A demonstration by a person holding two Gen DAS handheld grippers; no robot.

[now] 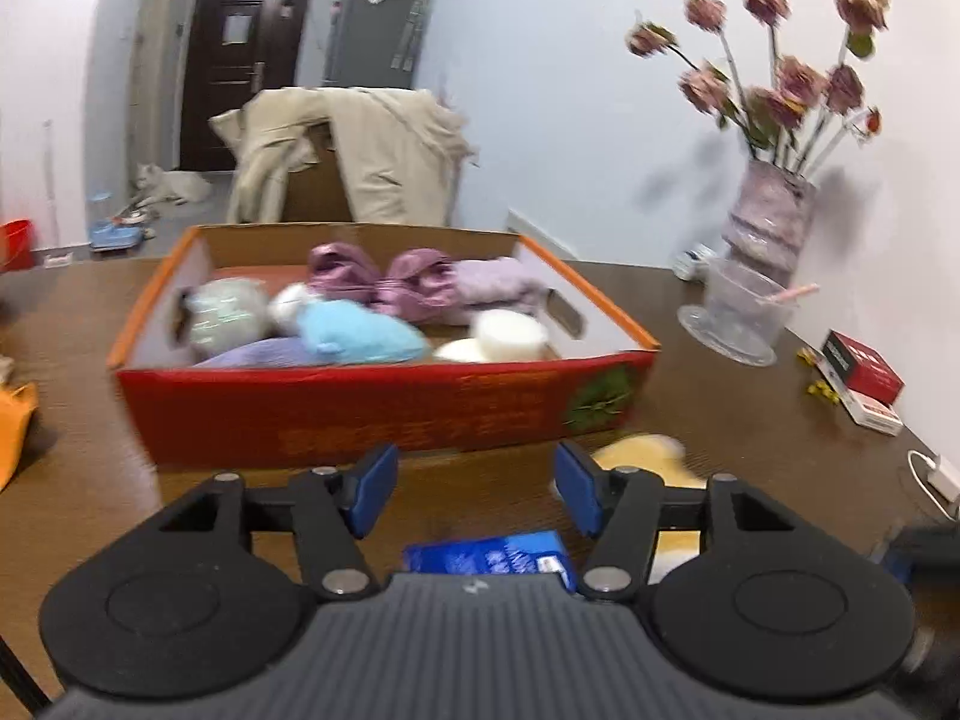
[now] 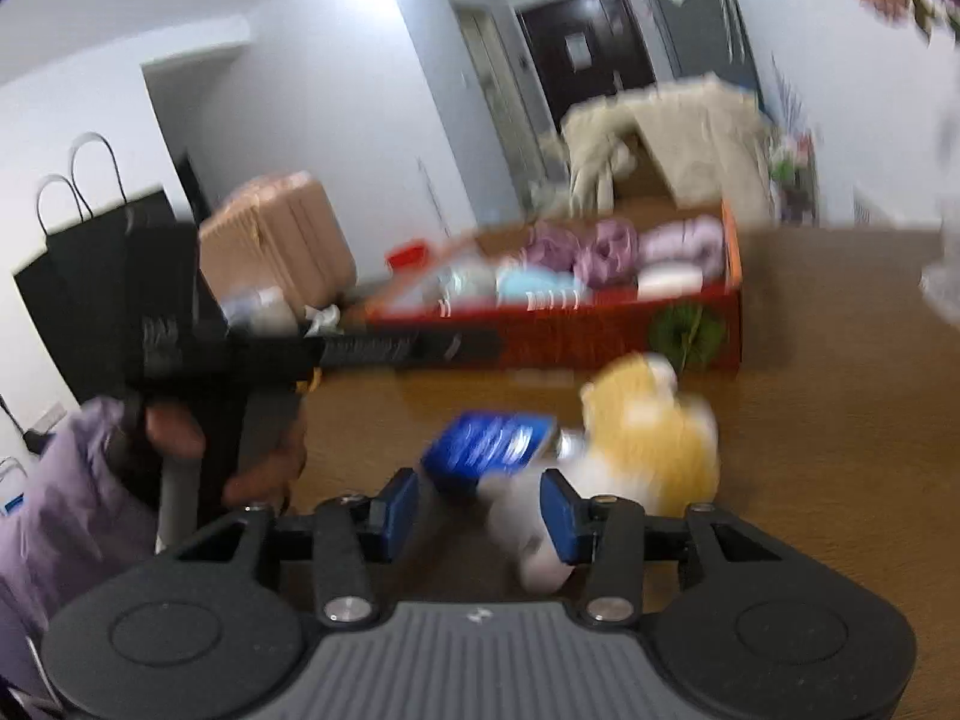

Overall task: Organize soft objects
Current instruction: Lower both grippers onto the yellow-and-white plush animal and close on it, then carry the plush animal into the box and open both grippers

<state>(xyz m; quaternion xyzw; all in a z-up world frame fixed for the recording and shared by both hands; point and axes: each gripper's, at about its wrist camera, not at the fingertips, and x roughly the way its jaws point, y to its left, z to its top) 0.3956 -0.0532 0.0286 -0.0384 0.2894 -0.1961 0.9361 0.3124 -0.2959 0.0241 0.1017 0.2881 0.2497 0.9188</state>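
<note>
A red cardboard box [image 1: 384, 408] sits on the brown table and holds several soft things: a light blue plush [image 1: 360, 336], purple bundles [image 1: 384, 282] and white rounds [image 1: 510, 333]. My left gripper [image 1: 475, 462] stands open just before the box's near wall, with only table between its pads. A blue pack [image 1: 486, 558] lies under it, and a yellow and white plush [image 1: 642, 456] lies to its right. In the right wrist view my right gripper [image 2: 479, 483] is open. The plush [image 2: 654, 438] has its white end between the pads, against the right one. The blue pack [image 2: 486, 450] lies just ahead.
A vase of pink flowers [image 1: 768, 228], a glass cup [image 1: 744, 312] and red packets [image 1: 864, 372] stand along the wall at the right. An orange item [image 1: 15, 420] lies at the left table edge. A hand [image 2: 180, 426] in a purple sleeve holds the other gripper's handle.
</note>
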